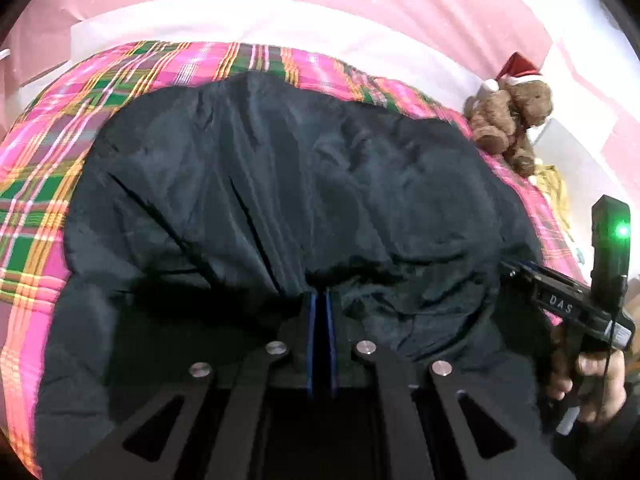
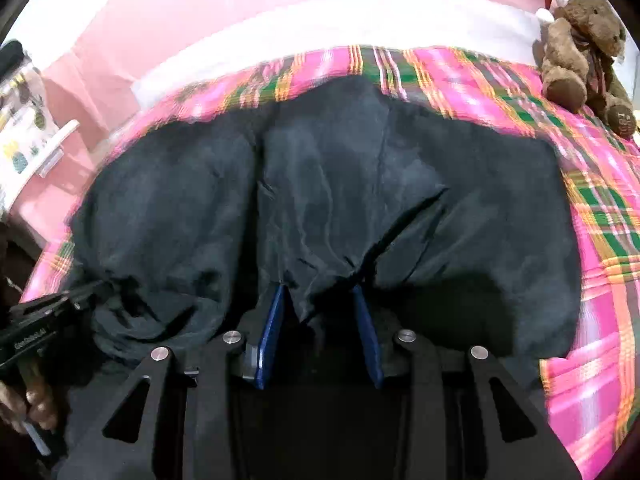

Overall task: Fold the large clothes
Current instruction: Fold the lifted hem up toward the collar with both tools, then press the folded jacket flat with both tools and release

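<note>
A large dark padded garment (image 1: 280,180) lies spread over a pink plaid blanket (image 1: 40,160) on a bed. My left gripper (image 1: 320,294) is shut on the garment's near edge, and folds pull away from its blue pads. In the right wrist view the same garment (image 2: 320,180) covers the blanket (image 2: 600,200). My right gripper (image 2: 318,288) holds a thick bunch of the near hem between its blue pads, so its jaws stand partly apart. Both grips sit side by side on the near edge, lifting it slightly.
A brown teddy bear (image 1: 512,116) in a red hat sits at the blanket's far right corner (image 2: 580,48). A white sheet band (image 1: 240,20) and pink fabric lie beyond. A hand (image 1: 592,384) grips the right tool; another hand (image 2: 36,404) grips the left. A patterned shelf item (image 2: 24,128) stands far left.
</note>
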Demonstrator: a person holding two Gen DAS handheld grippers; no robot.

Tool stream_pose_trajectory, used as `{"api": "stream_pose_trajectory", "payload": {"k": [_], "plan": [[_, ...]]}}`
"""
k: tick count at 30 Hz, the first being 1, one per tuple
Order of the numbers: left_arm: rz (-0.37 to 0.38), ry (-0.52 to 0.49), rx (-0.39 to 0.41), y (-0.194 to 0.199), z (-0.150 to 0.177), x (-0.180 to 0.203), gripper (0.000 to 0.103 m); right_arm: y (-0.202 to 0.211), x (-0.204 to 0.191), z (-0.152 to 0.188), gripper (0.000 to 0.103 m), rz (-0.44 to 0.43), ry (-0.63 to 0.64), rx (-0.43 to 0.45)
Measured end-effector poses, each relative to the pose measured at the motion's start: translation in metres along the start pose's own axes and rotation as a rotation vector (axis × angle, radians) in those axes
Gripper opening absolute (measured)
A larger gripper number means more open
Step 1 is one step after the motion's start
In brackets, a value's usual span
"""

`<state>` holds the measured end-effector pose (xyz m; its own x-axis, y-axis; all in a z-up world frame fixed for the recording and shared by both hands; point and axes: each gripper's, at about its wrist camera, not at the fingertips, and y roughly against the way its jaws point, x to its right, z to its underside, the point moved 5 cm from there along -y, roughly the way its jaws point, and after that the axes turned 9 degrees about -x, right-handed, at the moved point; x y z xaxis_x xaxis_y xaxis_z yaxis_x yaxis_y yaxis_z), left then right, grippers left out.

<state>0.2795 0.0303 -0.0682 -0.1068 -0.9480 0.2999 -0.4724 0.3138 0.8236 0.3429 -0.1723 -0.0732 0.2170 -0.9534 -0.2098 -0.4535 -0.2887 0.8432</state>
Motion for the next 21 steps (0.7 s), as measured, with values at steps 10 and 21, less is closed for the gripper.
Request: {"api": "stream_pose_trajectory", "payload": {"k": [10, 21], "plan": [[-0.126, -0.055, 0.204, 0.016, -0.127, -0.007, 0.008, 0.022, -0.008, -0.098, 0.038, 0.005, 0.018, 0.164], [-0.16, 0.012, 0.208, -0.076, -0.116, -0.053, 0.007, -0.071, 0.043, -0.087, 0.038, 0.028, -0.065, 0.131]]}}
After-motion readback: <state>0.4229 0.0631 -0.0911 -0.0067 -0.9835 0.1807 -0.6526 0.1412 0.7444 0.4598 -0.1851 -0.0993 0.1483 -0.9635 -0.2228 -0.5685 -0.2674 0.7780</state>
